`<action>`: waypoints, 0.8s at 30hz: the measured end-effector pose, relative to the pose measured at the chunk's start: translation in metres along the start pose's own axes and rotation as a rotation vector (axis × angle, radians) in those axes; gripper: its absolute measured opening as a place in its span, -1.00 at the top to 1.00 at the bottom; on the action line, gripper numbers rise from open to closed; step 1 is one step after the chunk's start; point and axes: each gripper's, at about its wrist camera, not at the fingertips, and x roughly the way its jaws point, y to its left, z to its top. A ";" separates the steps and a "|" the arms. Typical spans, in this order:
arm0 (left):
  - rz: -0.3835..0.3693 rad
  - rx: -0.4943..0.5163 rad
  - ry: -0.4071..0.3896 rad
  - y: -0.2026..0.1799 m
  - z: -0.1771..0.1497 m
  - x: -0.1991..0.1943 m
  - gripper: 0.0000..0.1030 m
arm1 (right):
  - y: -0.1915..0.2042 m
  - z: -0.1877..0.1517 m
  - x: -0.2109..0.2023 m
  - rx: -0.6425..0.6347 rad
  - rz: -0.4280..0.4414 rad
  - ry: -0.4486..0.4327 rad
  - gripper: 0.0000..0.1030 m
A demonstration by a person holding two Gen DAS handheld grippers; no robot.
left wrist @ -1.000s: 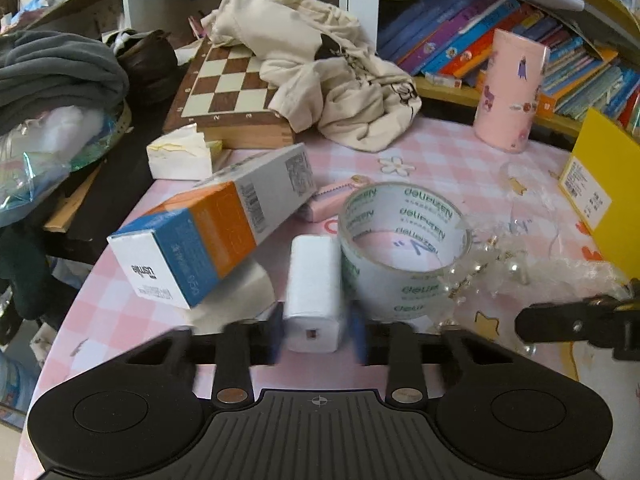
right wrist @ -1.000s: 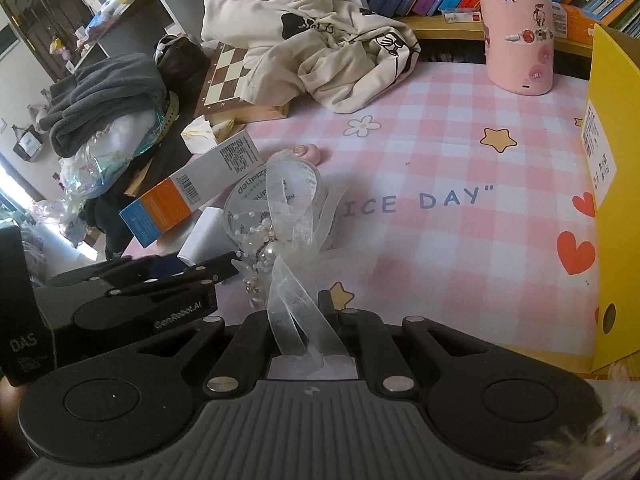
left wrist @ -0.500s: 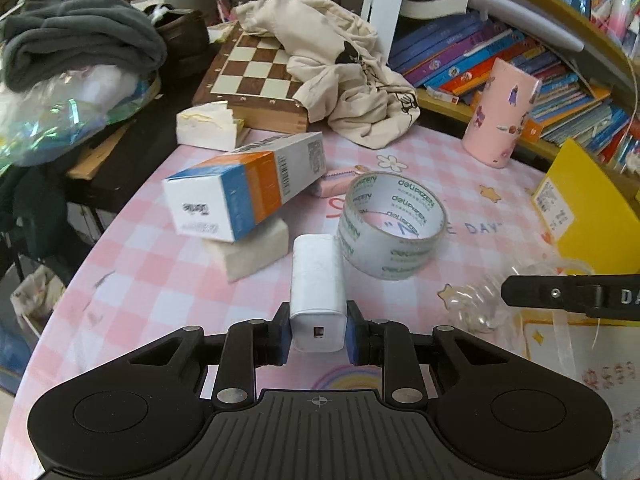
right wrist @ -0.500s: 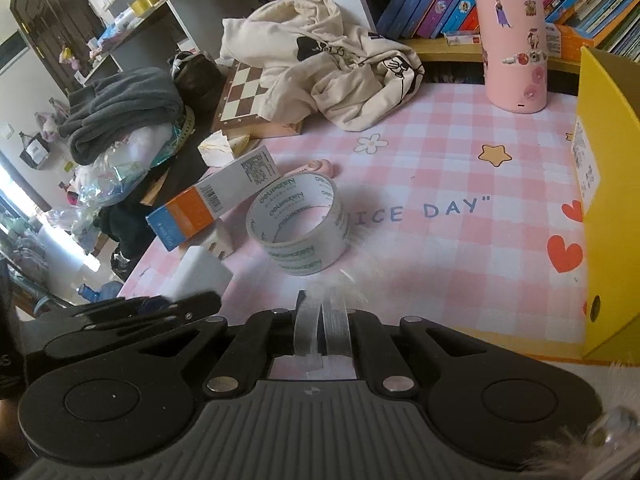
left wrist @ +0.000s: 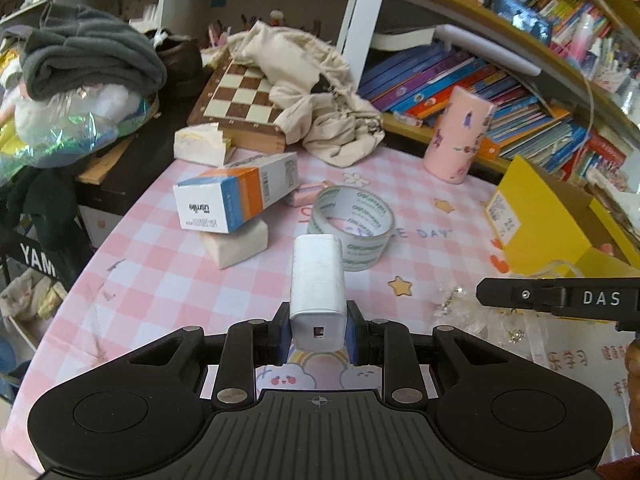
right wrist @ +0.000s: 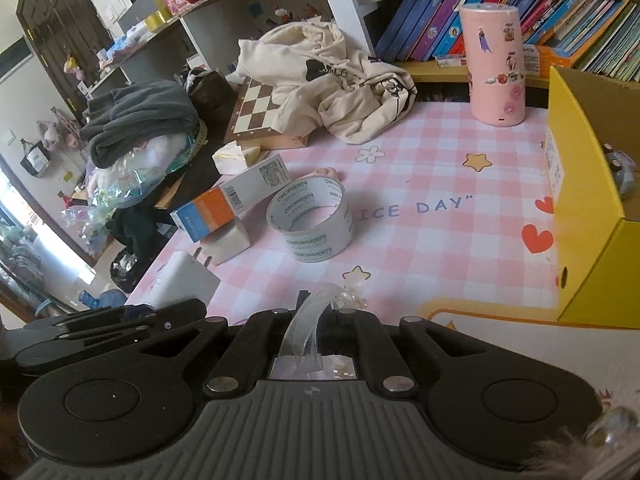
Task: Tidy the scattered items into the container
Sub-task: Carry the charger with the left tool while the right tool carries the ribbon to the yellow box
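Left tongs [left wrist: 318,330] pinch a white charger [left wrist: 318,288], right tongs [right wrist: 316,316] a sheer ribbon [right wrist: 304,332], above the pink checked tablecloth [right wrist: 432,240].

A white plug-in charger [left wrist: 318,288] sits clamped between the left gripper's [left wrist: 318,330] blue pads, lifted off the table. A sheer ribbon with pearl beads [right wrist: 308,328] is pinched in the right gripper [right wrist: 316,320]. A tape roll [right wrist: 312,224] lies flat beside an orange-blue carton [right wrist: 230,196] propped on a white block [right wrist: 226,242]. The yellow box [right wrist: 592,216] stands open at right.

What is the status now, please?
Left hand-held gripper shut on white charger. Right hand-held gripper shut on clear ribbon. Yellow box open, path clear.
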 end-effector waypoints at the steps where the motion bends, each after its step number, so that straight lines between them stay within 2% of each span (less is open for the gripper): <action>1: -0.003 0.003 -0.006 -0.001 0.000 -0.003 0.53 | 0.001 -0.001 -0.003 0.000 -0.002 -0.006 0.94; 15: -0.061 0.050 -0.062 -0.004 -0.013 -0.044 0.53 | 0.019 -0.024 -0.042 0.015 -0.037 -0.076 0.94; 24: -0.103 0.062 -0.073 -0.007 -0.020 -0.055 0.53 | 0.025 -0.041 -0.063 0.022 -0.075 -0.099 0.94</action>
